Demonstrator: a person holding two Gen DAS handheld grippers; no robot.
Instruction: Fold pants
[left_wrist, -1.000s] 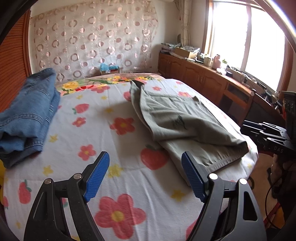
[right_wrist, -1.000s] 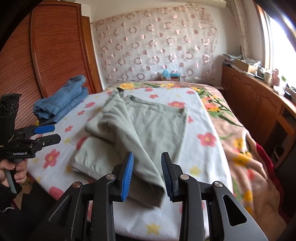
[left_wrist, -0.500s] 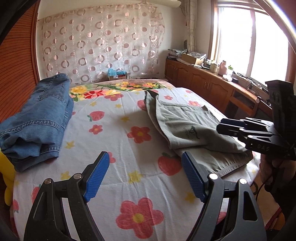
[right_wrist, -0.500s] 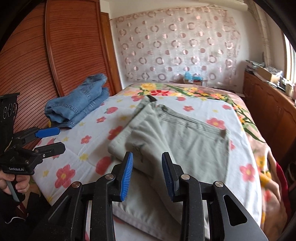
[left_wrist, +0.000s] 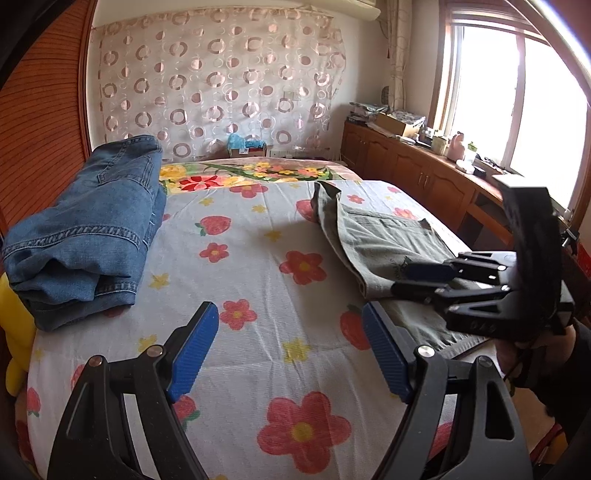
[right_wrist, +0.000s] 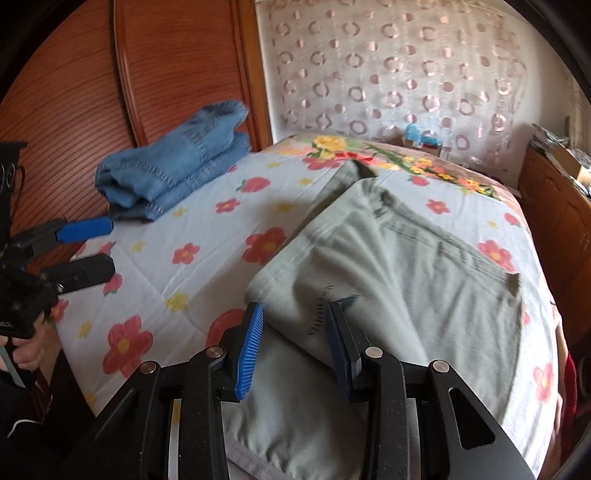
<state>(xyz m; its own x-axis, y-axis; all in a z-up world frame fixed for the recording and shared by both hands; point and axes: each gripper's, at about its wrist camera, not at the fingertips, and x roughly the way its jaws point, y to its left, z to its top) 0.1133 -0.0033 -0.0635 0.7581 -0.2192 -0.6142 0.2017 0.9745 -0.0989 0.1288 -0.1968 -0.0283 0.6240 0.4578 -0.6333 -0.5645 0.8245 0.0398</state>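
Pants: one grey-green pair (right_wrist: 424, 280), folded, on the bed (left_wrist: 258, 266); one folded jeans pile (left_wrist: 92, 236) beside it
Hand-held grippers: two; left hand-held gripper (left_wrist: 290, 347) released, empty
Change: right hand-held gripper (right_wrist: 293, 343) has come nearer over the pants' folded corner, jaws opening, nothing grasped

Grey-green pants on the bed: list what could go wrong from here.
1. The right gripper, jaws opening above the folded edge of the grey-green pants, may pinch only the top layer.
2. The lower edge lies near the bed's edge; a tug could slide it off.

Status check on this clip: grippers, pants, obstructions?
Left gripper open, empty. Right gripper opening over grey pants, not gripping. Folded jeans well clear.
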